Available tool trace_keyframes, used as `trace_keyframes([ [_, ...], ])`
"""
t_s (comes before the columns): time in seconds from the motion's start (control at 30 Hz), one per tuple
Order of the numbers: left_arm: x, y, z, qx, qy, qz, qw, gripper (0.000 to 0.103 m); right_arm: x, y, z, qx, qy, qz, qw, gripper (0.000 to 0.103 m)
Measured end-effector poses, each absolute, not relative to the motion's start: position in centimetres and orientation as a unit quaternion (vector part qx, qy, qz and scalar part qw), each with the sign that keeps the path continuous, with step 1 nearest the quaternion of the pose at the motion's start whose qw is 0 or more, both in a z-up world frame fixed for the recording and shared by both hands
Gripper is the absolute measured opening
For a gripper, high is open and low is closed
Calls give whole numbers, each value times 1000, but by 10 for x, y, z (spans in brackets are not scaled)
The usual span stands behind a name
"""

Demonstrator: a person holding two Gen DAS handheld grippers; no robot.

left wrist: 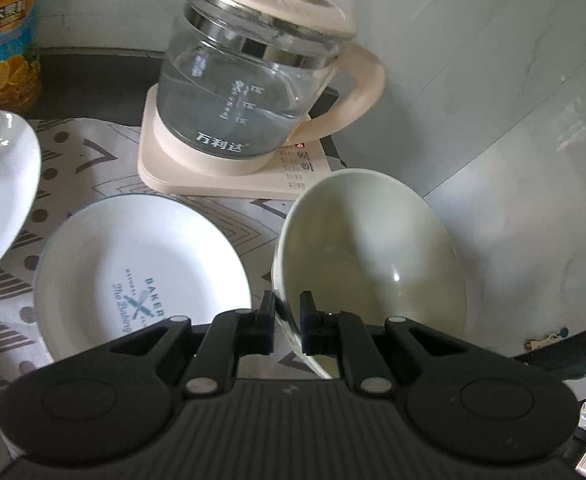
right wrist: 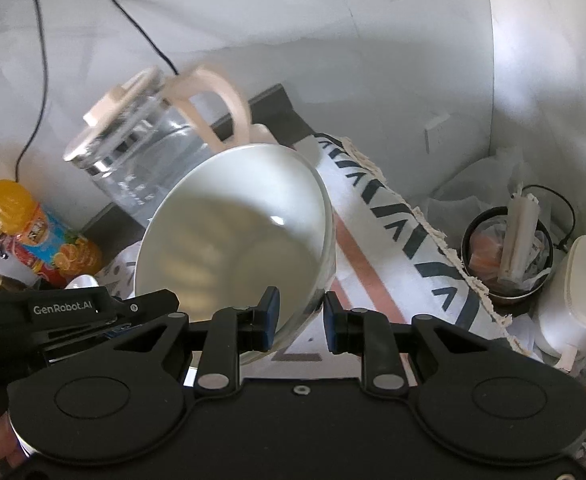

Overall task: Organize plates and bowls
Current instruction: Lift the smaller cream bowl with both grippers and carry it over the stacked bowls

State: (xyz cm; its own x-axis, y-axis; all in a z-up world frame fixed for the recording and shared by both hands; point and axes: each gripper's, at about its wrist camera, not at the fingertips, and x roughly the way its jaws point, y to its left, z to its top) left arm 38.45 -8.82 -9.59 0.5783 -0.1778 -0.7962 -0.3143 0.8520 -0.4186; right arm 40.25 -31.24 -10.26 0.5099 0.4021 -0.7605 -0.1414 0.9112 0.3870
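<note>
Both my grippers clamp the pale green ceramic bowl by its rim: left gripper, right gripper. Bowl is tilted, above the patterned cloth, beside the white printed plate.

Bowl and plate: glossy glazed ceramic. Kettle: clear glass, matt cream plastic lid. Tablecloth: printed matt fabric.
</note>
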Motion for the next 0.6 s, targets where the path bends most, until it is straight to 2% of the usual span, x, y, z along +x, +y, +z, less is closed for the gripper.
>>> trace_keyframes([
  [0.6, 323, -59, -58, -268, 436, 19, 859, 10, 340, -290, -64, 128, 433, 168, 876, 24],
])
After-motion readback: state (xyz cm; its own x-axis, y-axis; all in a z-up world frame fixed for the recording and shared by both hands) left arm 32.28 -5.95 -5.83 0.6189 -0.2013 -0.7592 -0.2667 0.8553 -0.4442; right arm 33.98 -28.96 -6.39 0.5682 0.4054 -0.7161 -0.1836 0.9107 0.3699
